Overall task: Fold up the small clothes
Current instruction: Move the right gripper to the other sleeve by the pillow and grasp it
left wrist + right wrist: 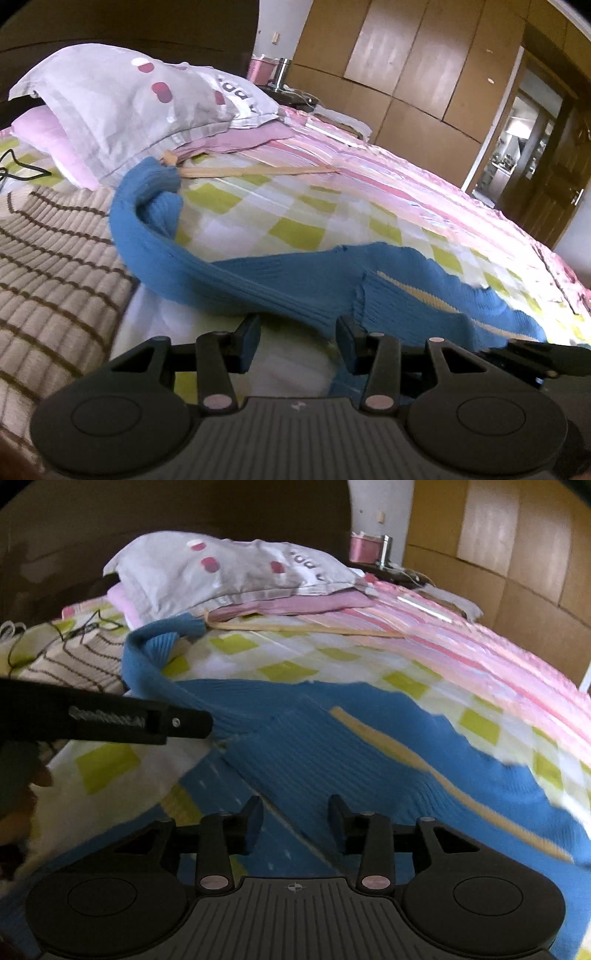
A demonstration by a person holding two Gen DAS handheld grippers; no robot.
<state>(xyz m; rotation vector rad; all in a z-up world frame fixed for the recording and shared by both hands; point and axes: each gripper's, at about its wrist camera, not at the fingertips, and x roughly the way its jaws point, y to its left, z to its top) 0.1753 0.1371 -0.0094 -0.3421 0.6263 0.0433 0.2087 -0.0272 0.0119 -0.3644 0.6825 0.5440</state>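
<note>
On the bed, a blue sweater lies mid-fold.
Both hand-held grippers, left and right, stand spread, pinching nothing; next likely needs regrasping an edge.

Blue sweater on a checked bedsheet

The right gripper fills the lower frame, jaws apart over the knit with nothing between them. From the left edge the left gripper reaches in, its tip at the sweater's fold. A tan stripe runs diagonally across the blue. A grey pillow sits upper centre, a striped knit at left.
</note>
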